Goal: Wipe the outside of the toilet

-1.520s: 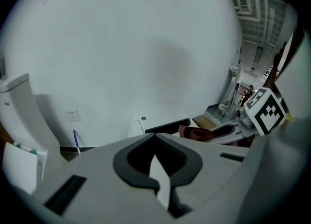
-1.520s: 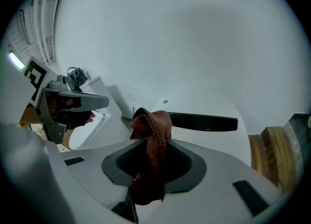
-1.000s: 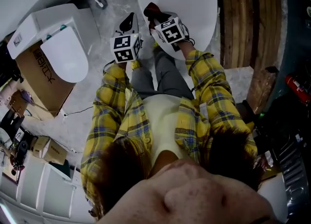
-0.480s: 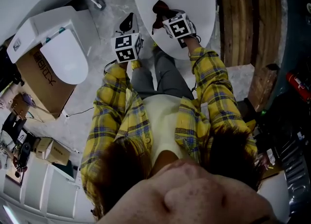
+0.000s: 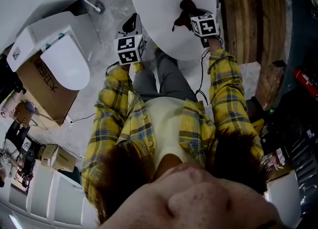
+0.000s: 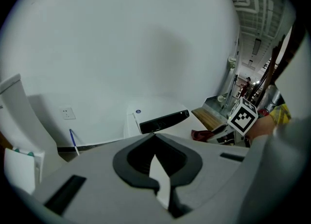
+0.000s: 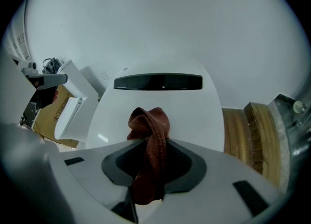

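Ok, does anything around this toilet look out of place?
A second toilet at the left sits against a cardboard box, apparently uninstalled. The toilet under the red cloth in the right claw looks intact.

Cloth (image 7: 146, 121) sits on the toilet lid (image 5: 159, 4), toward its right edge, pinched in the right gripper (image 7: 150, 143). Left gripper (image 6: 154, 140) is off the lid's left edge, above the floor (image 5: 112, 22). Second toilet (image 5: 62, 56) well left, cardboard box (image 5: 42, 86) just beside it; wooden boards (image 5: 246, 19) right.

The white toilet (image 5: 159, 29), lid shut, stands at 12 o'clock. A bunched dark-red cloth (image 5: 182, 17) is over the lid, toward 3 o'clock.
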{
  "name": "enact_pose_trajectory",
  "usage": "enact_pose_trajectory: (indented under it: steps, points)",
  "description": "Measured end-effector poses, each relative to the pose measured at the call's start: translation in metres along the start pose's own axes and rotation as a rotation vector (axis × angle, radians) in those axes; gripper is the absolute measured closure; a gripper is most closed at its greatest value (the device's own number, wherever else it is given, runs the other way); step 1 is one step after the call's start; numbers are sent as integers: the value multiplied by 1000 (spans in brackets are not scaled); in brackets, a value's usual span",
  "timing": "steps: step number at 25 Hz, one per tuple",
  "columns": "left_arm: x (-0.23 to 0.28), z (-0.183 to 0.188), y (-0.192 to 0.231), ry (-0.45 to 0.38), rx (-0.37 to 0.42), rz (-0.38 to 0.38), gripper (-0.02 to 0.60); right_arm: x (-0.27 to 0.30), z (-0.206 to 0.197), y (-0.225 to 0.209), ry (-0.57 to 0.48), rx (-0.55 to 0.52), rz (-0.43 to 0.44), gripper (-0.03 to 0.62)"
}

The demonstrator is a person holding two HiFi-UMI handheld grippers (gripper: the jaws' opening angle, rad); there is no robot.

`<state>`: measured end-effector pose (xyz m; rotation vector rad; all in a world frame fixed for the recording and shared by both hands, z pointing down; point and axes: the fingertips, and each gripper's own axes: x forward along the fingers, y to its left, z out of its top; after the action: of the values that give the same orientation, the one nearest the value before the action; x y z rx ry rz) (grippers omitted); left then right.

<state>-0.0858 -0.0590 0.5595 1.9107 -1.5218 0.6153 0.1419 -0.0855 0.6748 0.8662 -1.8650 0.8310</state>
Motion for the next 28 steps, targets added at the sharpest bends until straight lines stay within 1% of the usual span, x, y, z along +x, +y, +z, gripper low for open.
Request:
enact_pose_trajectory:
  steps: [3, 10, 14, 17, 19, 22, 25, 28]
  points:
    - [2, -1, -4, 6, 8, -9, 580, -8, -10, -29, 3, 47, -39, 471]
    - [7, 0, -9, 12, 23, -31, 580, -24, -27, -83, 32, 110, -149, 471]
    - [8, 0, -13, 16, 25, -42, 580, -29, -34, -103, 44, 151, -186, 471]
    - [8, 0, -15, 16, 21, -50, 580, -31, -36, -109, 36, 185, -193, 471]
    - [8, 0, -15, 13, 19, -55, 580, -36, -32, -104, 14, 189, -181, 471]
    - [6, 1, -15, 6, 15, -57, 580, -49, -17, -83, -42, 159, -140, 471]
    - [3, 3, -16, -8, 14, -54, 580, -64, -3, -49, -100, 130, -76, 471]
    - [-1, 4, -17, -18, 12, -54, 580, -77, 6, -9, -137, 93, -12, 471]
